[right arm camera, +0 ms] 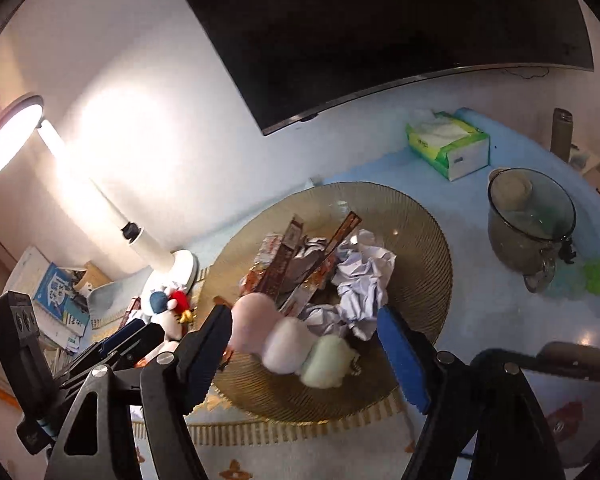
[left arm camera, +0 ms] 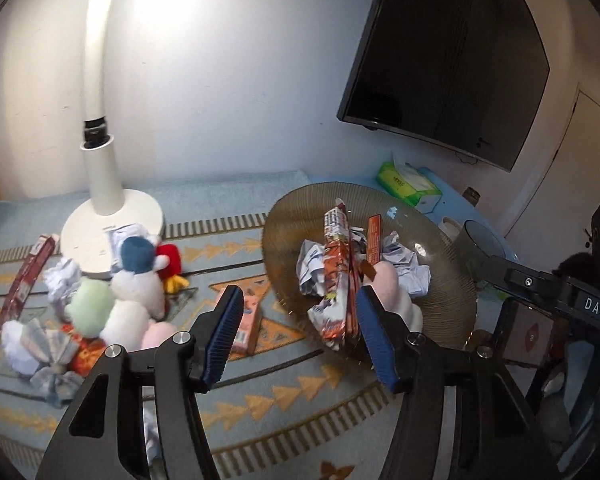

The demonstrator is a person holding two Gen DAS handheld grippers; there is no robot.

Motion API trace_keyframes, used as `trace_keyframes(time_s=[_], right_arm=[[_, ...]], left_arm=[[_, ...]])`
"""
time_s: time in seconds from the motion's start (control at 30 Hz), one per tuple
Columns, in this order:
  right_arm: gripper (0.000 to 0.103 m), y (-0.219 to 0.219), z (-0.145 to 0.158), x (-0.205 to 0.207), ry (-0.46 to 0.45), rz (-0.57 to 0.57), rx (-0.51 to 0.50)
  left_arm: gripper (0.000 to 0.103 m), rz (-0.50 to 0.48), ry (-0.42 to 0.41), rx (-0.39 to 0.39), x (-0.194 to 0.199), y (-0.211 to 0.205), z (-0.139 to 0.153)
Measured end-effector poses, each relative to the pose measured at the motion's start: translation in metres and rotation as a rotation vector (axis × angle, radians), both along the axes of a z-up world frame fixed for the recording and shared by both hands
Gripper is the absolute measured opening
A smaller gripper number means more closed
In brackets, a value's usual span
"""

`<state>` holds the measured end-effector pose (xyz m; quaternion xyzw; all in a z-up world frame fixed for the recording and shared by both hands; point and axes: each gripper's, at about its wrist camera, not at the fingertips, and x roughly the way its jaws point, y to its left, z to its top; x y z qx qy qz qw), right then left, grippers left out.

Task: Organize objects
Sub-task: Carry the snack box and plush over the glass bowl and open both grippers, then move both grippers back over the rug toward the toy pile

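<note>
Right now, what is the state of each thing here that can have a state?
Lamp: on.
TV: off.
Tissue box: open, tissue sticking out.
Plate: loaded with wrappers, paper, plush.
Left gripper: jaws open.
Right gripper: jaws open.

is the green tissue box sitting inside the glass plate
No, the green tissue box sits on the blue tabletop behind the glass plate, clear of its rim.

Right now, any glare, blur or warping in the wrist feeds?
Left wrist: lamp glare washes the wall; TV edges bow from the fisheye. Right wrist: lamp head blows out; the pastel plush in the ribbed dish is smeared; the glass jug stays sharp.
</note>
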<state>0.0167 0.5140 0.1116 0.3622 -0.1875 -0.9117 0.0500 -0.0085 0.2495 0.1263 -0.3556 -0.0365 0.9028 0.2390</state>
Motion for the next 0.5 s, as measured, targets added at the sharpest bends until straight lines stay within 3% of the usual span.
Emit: trace_keyframes(time_s=[0.1, 0.17, 0.27, 0.37, 0.43, 0.5], right_arm=[[0.075, -0.027, 0.008, 0.024, 0.031, 0.081, 0.004], [0.084, -0.048, 0.010, 0.040, 0.049, 0.133, 0.005], [0.095, -0.082, 0.004, 0.058, 0.073, 0.199, 0.035], [0.095, -0.116, -0.023, 0.065, 0.049, 0.256, 0.068], [0.095, -0.136, -0.049, 0.062, 0.023, 0.250, 0.147], [0.095, -0.151, -0.075, 0.054, -0.021, 0.253, 0.201]], left_arm=[[0.064, 0.070, 0.034, -0.005, 0.029, -0.045, 0.005], [0.077, 0.143, 0.057, -0.009, 0.047, -0.080, 0.003], [0.078, 0.273, 0.063, -0.039, 0.068, -0.134, -0.009], [0.078, 0.409, 0.061, -0.113, 0.078, -0.187, -0.034], [0.078, 0.487, 0.006, -0.161, 0.073, -0.213, -0.058], [0.078, 0.522, -0.049, -0.132, 0.068, -0.234, -0.077]])
